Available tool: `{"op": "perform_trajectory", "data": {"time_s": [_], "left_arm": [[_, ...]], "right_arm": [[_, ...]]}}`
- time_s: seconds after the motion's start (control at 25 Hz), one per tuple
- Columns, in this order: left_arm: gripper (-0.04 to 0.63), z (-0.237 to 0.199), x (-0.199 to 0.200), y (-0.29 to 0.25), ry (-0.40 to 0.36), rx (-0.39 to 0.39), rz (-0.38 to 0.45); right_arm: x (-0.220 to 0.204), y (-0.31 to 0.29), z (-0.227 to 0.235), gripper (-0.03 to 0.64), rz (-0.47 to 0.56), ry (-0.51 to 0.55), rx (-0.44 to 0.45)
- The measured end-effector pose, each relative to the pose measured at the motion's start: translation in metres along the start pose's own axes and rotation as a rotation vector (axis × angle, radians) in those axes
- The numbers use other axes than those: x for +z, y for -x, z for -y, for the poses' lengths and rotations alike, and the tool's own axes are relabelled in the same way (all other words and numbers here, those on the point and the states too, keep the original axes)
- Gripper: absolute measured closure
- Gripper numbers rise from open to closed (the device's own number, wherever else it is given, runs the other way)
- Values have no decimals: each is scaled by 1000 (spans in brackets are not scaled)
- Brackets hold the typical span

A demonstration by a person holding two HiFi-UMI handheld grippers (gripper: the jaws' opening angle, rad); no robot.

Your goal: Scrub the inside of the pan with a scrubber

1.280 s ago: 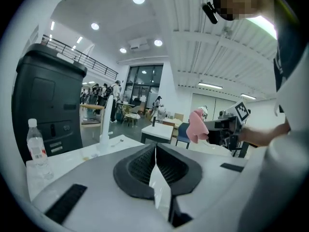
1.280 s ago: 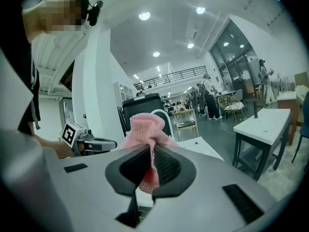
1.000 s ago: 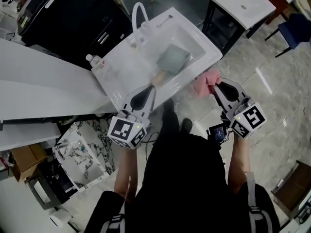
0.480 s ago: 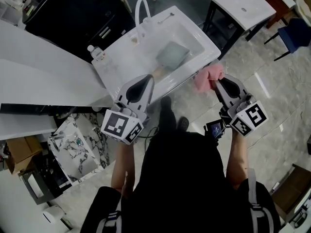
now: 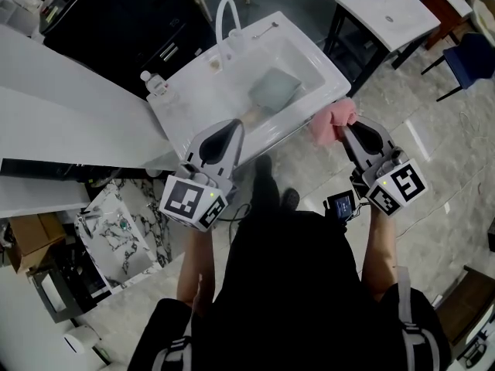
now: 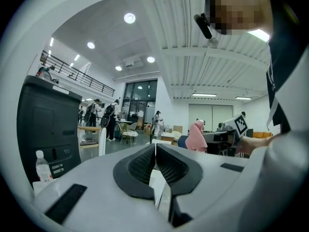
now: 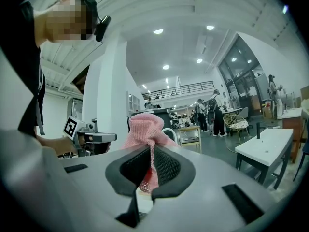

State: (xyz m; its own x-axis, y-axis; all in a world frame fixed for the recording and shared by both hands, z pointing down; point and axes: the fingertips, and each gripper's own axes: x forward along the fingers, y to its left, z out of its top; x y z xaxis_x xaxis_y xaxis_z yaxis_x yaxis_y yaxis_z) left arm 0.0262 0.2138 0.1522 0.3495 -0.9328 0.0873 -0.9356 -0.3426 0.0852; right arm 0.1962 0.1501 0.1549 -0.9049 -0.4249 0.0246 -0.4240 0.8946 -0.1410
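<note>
Head view: right tool clamps pink scrubber; pan lies in sink.

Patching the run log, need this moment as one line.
left claw: shut, empty | right claw: shut on pink scrubber | pan: in sink, not held | scrubber: away from pan

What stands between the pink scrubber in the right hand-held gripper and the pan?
Nothing visible: the scrubber, clamped in the right hand-held gripper, is beside the sink; the pan lies uncovered inside.
</note>
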Motion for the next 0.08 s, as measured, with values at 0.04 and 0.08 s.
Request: {"op": "perform_trajectory", "data": {"time_s": [0.04,0.08], "left_arm": [[557,0,0,1,0,3,0],[558,0,0,1,1,5,0]], "right_arm": [[0,0,0,583,-3,4,-1],[0,0,0,584,-6,8,-2]]}}
